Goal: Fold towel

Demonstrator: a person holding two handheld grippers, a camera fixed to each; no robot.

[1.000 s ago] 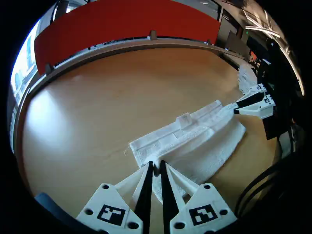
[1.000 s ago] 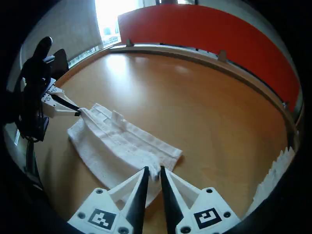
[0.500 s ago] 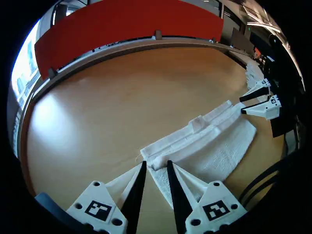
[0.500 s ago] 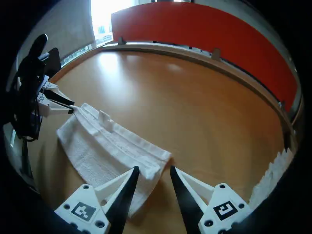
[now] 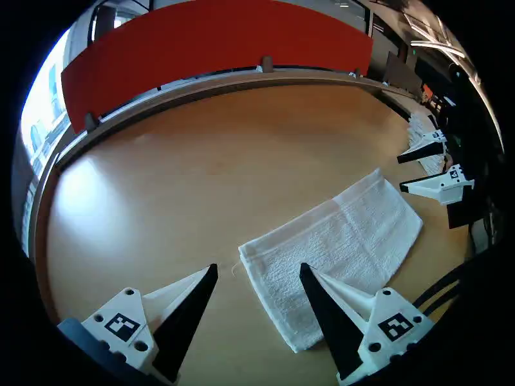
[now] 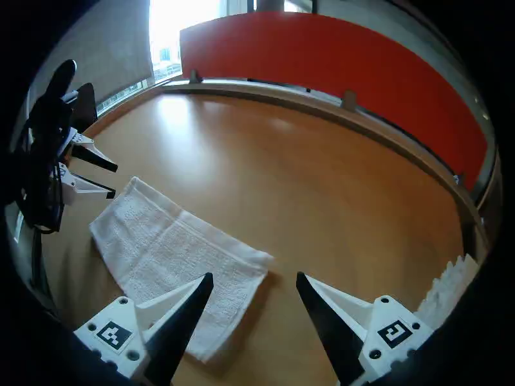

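Towel (image 5: pixel 335 248) lies folded flat, open table (image 5: pixel 193 167) round its edges; left gripper (image 5: pixel 257 266) and right gripper (image 6: pixel 254 275) fingers spread apart.

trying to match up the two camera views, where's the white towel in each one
Left gripper view: the folded white terry towel lies flat on the wooden table, right of centre and low in the picture.
Right gripper view: the same towel lies in the lower left.
Shared landmark: the long red panel standing along the table's far edge.
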